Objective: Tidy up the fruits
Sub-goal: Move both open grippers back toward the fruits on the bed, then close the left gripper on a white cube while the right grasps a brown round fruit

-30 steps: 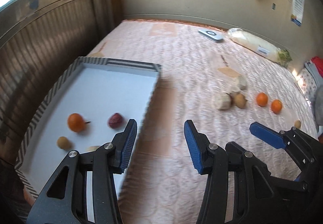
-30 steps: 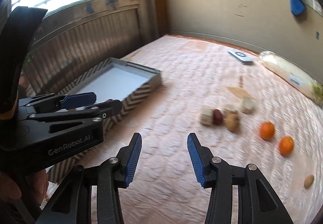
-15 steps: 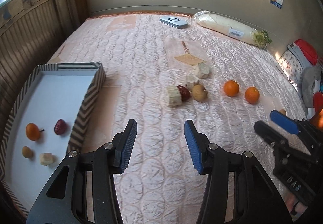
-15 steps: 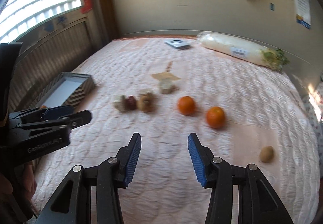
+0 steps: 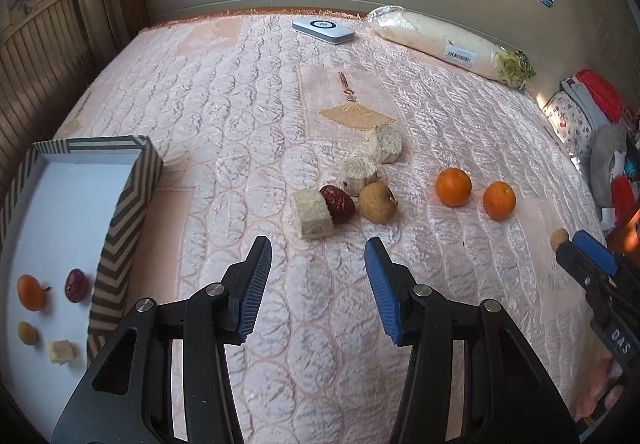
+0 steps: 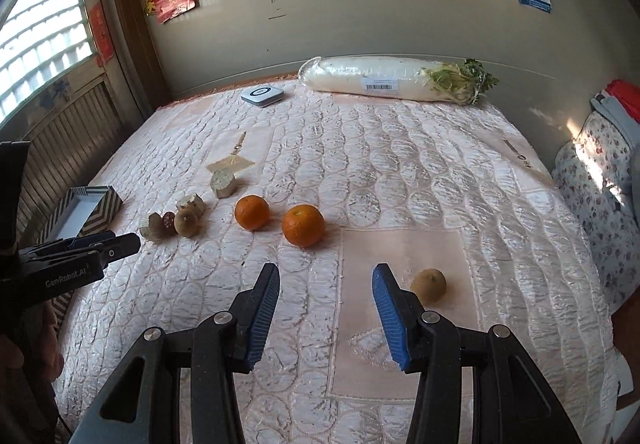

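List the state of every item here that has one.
left hand-held gripper: open, empty.
right hand-held gripper: open, empty.
striped tray: partly filled, four pieces inside.
two oranges: loose on the quilt.
red date: on the quilt, touching a pale chunk.
radish: wrapped.

1. The tray (image 5: 132,200), a white-floored box with zigzag-striped walls, lies at the left edge of the bed.
2. Inside the tray: a small orange (image 5: 30,292), a red date (image 5: 75,285), a tan round fruit (image 5: 27,333) and a pale chunk (image 5: 61,352), all apart.
3. Right of the tray, on the bed, a cluster: three pale cut chunks (image 5: 314,214), a second red date (image 5: 339,204) touching the nearest chunk, and a brown round fruit (image 5: 376,203).
4. Further right of the tray, two oranges (image 5: 453,187) lie side by side, apart.
5. Furthest from the tray, a small tan fruit (image 6: 429,285) lies alone.
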{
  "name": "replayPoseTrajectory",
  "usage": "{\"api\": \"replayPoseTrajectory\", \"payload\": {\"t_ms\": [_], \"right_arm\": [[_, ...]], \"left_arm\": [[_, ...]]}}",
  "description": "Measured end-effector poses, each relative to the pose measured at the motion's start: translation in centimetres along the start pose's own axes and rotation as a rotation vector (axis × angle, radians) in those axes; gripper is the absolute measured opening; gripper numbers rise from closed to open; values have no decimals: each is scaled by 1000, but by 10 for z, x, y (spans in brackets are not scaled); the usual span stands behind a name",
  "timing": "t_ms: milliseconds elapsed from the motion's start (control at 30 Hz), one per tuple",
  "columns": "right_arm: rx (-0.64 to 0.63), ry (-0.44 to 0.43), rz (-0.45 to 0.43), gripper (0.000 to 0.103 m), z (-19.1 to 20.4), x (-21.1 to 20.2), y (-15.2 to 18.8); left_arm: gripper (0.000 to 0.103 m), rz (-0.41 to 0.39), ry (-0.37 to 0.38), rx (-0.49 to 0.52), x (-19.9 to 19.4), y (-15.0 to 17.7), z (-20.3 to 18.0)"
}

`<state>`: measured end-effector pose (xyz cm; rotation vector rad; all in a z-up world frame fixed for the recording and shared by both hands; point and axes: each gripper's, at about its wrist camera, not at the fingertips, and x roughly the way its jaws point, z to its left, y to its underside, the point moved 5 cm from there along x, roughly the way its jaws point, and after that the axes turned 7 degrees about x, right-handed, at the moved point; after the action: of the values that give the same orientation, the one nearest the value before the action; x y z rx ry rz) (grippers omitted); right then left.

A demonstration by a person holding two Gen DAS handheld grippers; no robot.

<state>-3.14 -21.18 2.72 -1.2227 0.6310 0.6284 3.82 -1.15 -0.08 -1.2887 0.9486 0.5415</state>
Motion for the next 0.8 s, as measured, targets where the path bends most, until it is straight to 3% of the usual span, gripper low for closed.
{"api": "replayPoseTrajectory", "payload": {"t_ms": [533, 733, 800], "right_arm": [[-8, -22, 11, 47, 3, 5, 1], [-11, -51, 17, 47, 9, 8, 2], [-30, -80, 23, 47, 18, 10, 4]], "left_arm": [[48, 90, 33, -137, 38, -13, 19], [21, 78, 44, -133, 36, -14, 19], [20, 73, 37, -129, 34, -13, 18]]}}
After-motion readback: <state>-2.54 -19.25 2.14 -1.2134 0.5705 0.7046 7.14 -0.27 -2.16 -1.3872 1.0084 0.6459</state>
